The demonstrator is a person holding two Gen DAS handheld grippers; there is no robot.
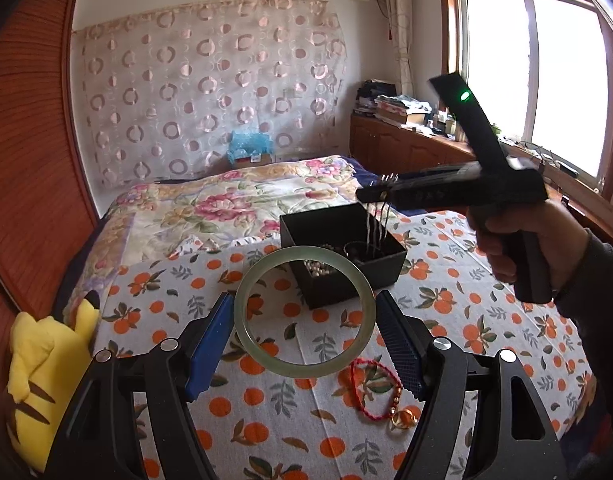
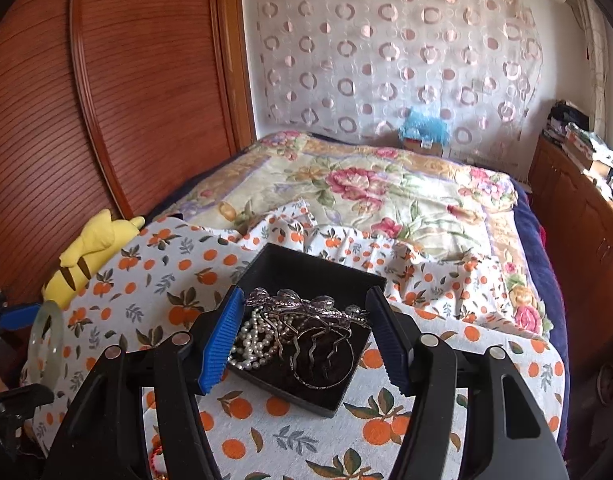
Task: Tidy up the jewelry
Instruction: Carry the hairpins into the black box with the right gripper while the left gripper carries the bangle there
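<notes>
A pale green jade bangle [image 1: 306, 251] sits upright between the blue pads of my left gripper [image 1: 304, 300], which is shut on it above the orange-print cloth [image 1: 266, 412]. The bangle [image 2: 46, 332] also shows at the left edge of the right wrist view. My right gripper [image 2: 302, 306] is shut on a silver hair comb [image 2: 282, 300], whose wavy prongs hang over the open black box [image 2: 266, 256]. In the left wrist view a hand holds that gripper [image 1: 380, 194] above the box [image 1: 386, 268]. The box contains pearls [image 2: 250, 344] and a thin metal bangle [image 2: 326, 382].
A red string bracelet [image 1: 370, 394] and a gold ring [image 1: 404, 420] lie on the cloth near my left gripper. A yellow plush toy [image 1: 46, 368] sits at the cloth's left edge by the wooden wardrobe [image 2: 126, 100]. A floral bedspread [image 2: 386, 192] lies beyond the box.
</notes>
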